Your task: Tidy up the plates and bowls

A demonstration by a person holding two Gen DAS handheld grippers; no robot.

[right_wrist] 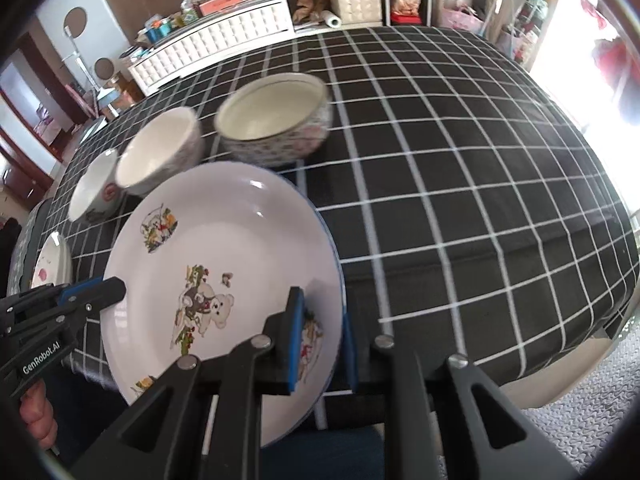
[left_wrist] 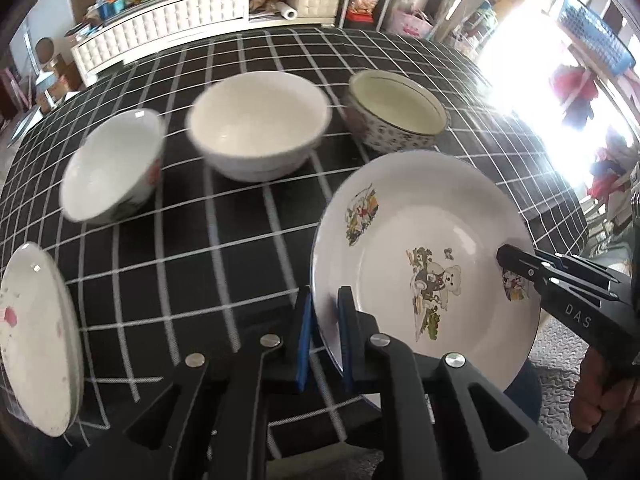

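Note:
A white plate with cartoon bear prints [left_wrist: 404,248] [right_wrist: 224,248] is held above the near table edge by both grippers. My left gripper [left_wrist: 325,340] is shut on its left rim; it also shows in the right wrist view [right_wrist: 114,292]. My right gripper [right_wrist: 320,344] is shut on its right rim; it also shows in the left wrist view [left_wrist: 510,258]. Three bowls stand in a row behind: a small white bowl [left_wrist: 114,168] [right_wrist: 94,190], a plain white bowl [left_wrist: 258,124] [right_wrist: 160,152] and a patterned bowl [left_wrist: 396,110] [right_wrist: 276,116].
A second white plate with pink marks [left_wrist: 36,336] [right_wrist: 50,264] lies at the table's left edge. The black checked tablecloth [left_wrist: 200,256] [right_wrist: 460,160] covers the table. A white cabinet [left_wrist: 168,20] with clutter stands behind the table.

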